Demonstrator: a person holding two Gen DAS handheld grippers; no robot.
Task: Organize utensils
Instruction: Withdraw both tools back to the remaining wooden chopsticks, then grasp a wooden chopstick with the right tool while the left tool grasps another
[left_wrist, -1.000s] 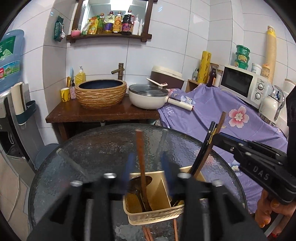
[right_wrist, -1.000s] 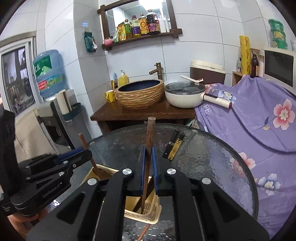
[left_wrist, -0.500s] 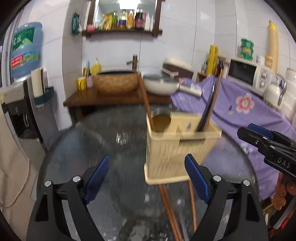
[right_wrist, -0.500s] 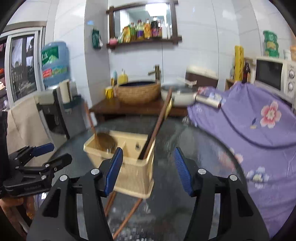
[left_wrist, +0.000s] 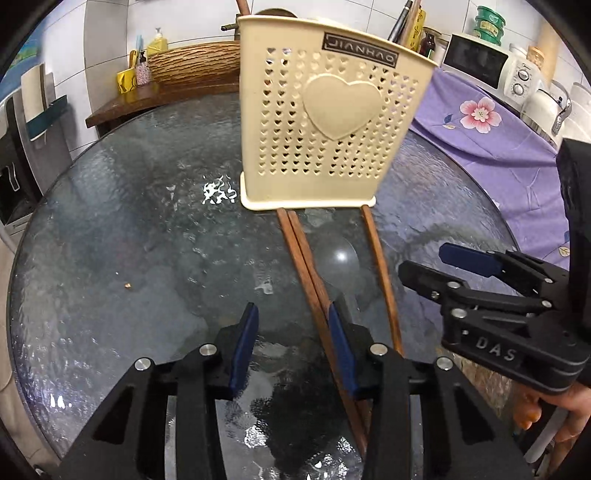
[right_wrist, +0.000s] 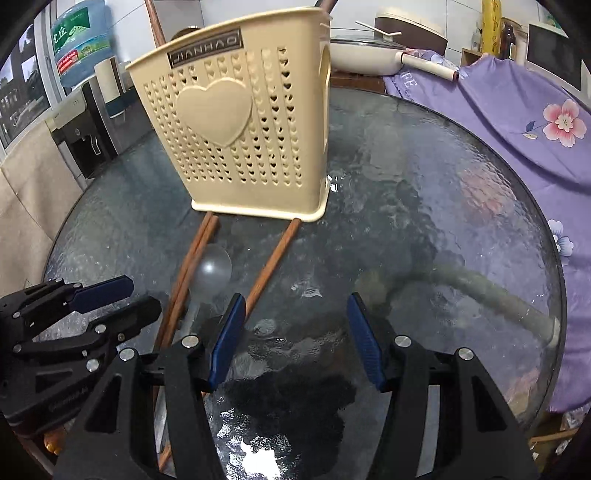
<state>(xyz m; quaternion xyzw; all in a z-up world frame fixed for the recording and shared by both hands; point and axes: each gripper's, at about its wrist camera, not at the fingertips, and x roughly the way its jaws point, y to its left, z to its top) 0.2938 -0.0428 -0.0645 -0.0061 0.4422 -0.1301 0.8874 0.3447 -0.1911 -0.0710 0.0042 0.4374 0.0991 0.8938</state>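
A cream perforated utensil holder (left_wrist: 328, 122) with a heart on its side stands upright on the round glass table (left_wrist: 129, 240); it also shows in the right wrist view (right_wrist: 243, 122). Utensil handles (left_wrist: 404, 18) stick out of its top. Three brown chopsticks (left_wrist: 310, 273) lie on the glass before the holder, two together and one apart (right_wrist: 273, 258). A clear spoon (right_wrist: 212, 271) lies among them. My left gripper (left_wrist: 291, 343) is open and empty, low over the glass beside the paired chopsticks. My right gripper (right_wrist: 295, 336) is open and empty, just right of the single chopstick.
A wooden washstand with a woven basin (left_wrist: 195, 66) stands behind the table. A purple flowered cloth (left_wrist: 491, 122) covers the counter on the right, with a microwave (left_wrist: 491, 66) on it. A white pan (right_wrist: 365, 51) sits at the back. A water dispenser (right_wrist: 81, 40) stands at the left.
Both grippers let go of utensils standing in the holder, opened, and drew back and down to just above the glass. The holder now stands farther ahead of both.
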